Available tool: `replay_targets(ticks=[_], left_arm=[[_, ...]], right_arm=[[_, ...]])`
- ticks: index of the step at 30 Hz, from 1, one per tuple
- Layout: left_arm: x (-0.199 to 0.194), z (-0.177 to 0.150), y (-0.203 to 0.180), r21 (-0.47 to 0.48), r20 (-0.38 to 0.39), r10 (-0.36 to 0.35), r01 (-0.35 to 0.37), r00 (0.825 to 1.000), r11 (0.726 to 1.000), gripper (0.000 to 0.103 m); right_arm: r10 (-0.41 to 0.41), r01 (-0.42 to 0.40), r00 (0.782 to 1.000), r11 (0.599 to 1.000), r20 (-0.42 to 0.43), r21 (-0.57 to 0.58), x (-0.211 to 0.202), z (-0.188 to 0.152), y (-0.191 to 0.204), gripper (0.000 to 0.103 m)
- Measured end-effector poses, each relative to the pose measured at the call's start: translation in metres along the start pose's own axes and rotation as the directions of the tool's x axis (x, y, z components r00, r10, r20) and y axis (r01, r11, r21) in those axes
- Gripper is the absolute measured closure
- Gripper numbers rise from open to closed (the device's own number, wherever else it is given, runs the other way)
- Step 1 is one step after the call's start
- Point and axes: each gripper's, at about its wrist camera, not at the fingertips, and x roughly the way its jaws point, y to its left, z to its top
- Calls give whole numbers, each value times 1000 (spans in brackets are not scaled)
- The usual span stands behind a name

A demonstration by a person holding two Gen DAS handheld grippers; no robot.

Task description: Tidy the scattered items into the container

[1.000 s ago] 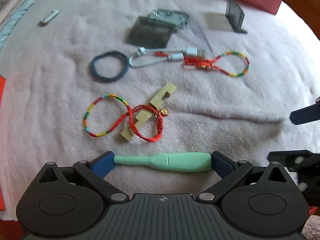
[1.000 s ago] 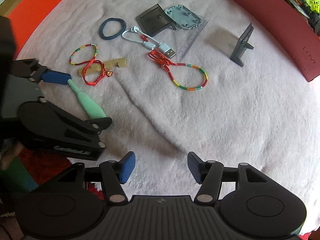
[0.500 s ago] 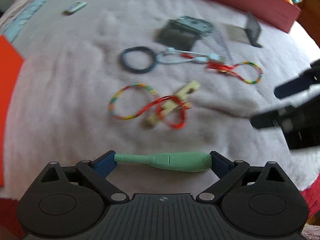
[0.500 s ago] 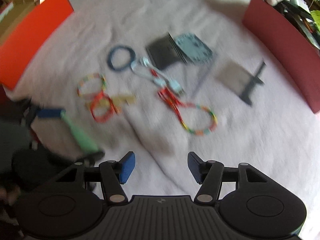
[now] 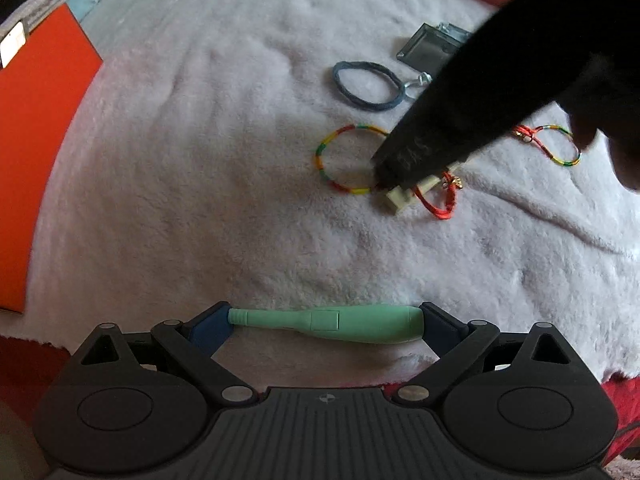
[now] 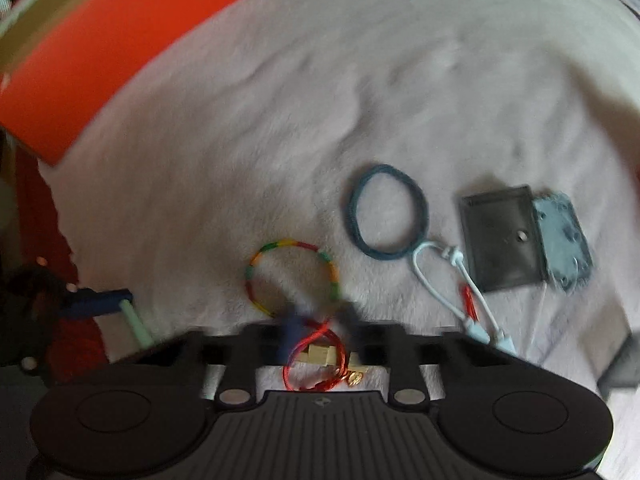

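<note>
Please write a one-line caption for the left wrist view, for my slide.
Left claw grips a green pen-like tool while the right claw reaches the rainbow bracelet on the blanket.

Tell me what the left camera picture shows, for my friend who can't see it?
The left hand-held gripper holds a mint-green tool sideways between its fingers, above a fluffy white blanket. Farther off, the dark right hand-held gripper reaches down onto a rainbow-and-red string bracelet beside a blue hair tie.

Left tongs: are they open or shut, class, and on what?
Shut: the left tongs grip the green tool endwise, a fingertip touching each end.
</note>
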Motion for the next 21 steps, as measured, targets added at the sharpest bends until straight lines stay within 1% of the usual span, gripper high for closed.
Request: replay_targets(ticks=[2,5,6,7,8,9,10,11,13,15,18,21], left_arm=[[1,2,1,-7,1,-7,7,1000,1000,5],[4,4,6,-26,-1,-12,12,1000,1000,5],[5,4,6,-31,-1,-14,14,1000,999,5],[7,5,7,-35,-1,-16,16,1000,999,5],[8,6,7,-40,-2,-18,17,1000,999,5],[9,6,8,-41,-1,-19,19,1000,999,5],[10,6,8,-39,-1,-20,20,1000,999,5],[11,6,8,-37,-1,-20,20,1000,999,5],[12,6,8,-33,1,-21,21,1000,999,5],[13,5,8,-28,2,-22,22,1000,999,5],[8,0,7,-20,2,-21,21,1000,1000,5],[8,0,7,-19,2,-22,22,1000,1000,5]], right_arm=[[7,-8,1000,1000,26,30,-11,5,-5,99],[-14,2,996,991,84,137,-39,3,-24,100],[-41,24,995,985,95,170,-47,0,-32,100],[-83,62,992,978,96,201,-53,-4,-40,99],[-132,109,988,967,85,229,-56,-9,-48,97],[-175,154,983,956,63,251,-56,-14,-55,93],[-213,196,976,942,35,271,-55,-19,-63,81],[-245,232,970,930,9,287,-54,-24,-68,66],[-258,247,966,922,-4,299,-55,-30,-69,51],[-234,213,971,933,40,289,-62,-37,-58,50],[-142,114,984,964,105,242,-68,-36,-32,48],[-105,82,988,977,109,198,-61,-27,-11,48]])
